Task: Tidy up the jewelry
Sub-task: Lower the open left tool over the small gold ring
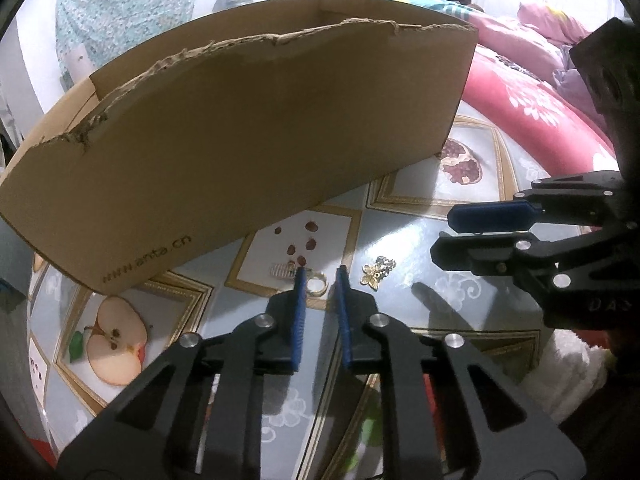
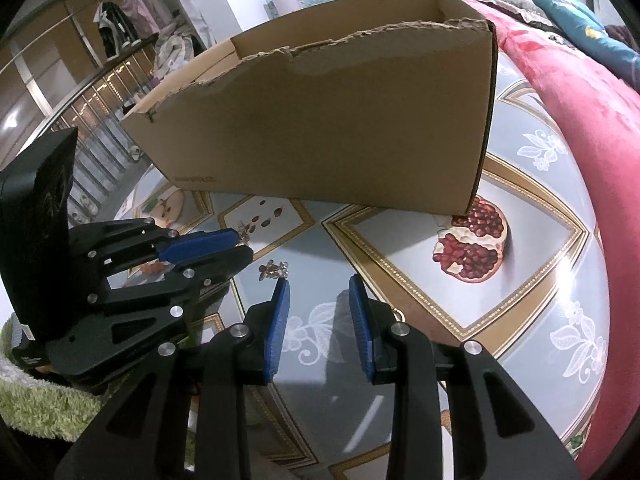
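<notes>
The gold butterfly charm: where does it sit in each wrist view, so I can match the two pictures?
Left wrist view: the gold butterfly charm lies on the tablecloth, just right of the left claw.
Right wrist view: only the small dark cluster near the right claw's left fingertip shows; whether the gold charm is among it, I cannot tell.
Shared landmark: the cardboard box.

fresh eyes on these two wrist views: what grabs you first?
The big torn-edged cardboard box fills the back of the patterned tablecloth. In front of it lie small gold pieces: a ring just beyond the left gripper, its jaws narrowly apart, and a butterfly charm to its right.
</notes>
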